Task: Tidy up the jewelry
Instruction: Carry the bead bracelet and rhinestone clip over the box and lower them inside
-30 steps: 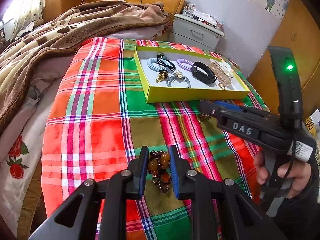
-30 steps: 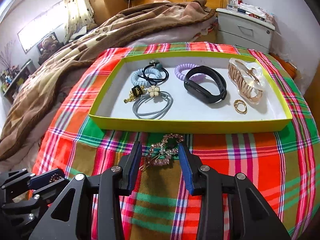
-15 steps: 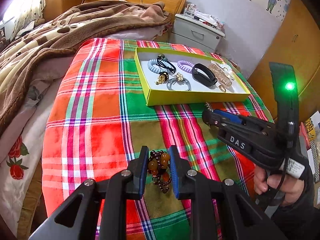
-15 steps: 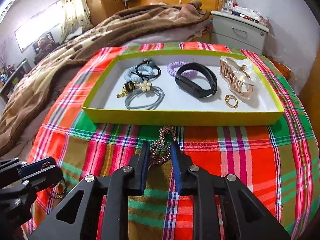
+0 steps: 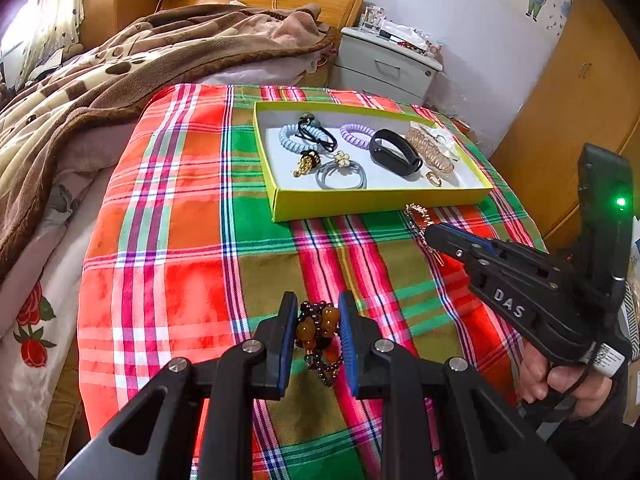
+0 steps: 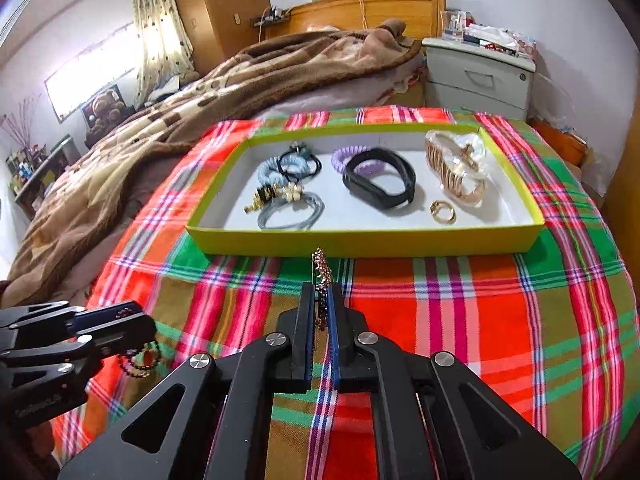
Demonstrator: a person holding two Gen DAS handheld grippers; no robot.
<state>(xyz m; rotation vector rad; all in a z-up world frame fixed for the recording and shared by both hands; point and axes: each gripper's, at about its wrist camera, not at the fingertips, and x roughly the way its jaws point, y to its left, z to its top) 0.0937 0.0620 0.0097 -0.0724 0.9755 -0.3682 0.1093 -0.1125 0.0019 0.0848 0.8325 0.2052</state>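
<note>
1. Two hand-held grippers work over a plaid cloth [image 5: 168, 240] spread across the foot of a bed, where a yellow-green tray [image 6: 360, 240] already holds hair ties, a black band [image 6: 380, 184], a gold ring and a gold clip.

2. The right gripper [image 6: 320, 320] has its jaws drawn in narrow on a rhinestone brooch [image 6: 322, 268]; they have just been closing, and the brooch stands edge-up between the pads, its tip poking out ahead, just short of the tray's near wall.

3. The left gripper [image 5: 318, 344] sits half-open around a beaded bracelet [image 5: 318, 332] of amber and dark beads, near the cloth's near edge. Whether the pads actually press on the beads cannot be told.

4. The step in hand appears to be the pick-up of the brooch, with the bracelet lined up as the next piece.

5. The next move would call for lifting the brooch clear over the tray's near wall and setting it on bare white floor, perhaps the free patch by the near right corner beside the ring.
</note>
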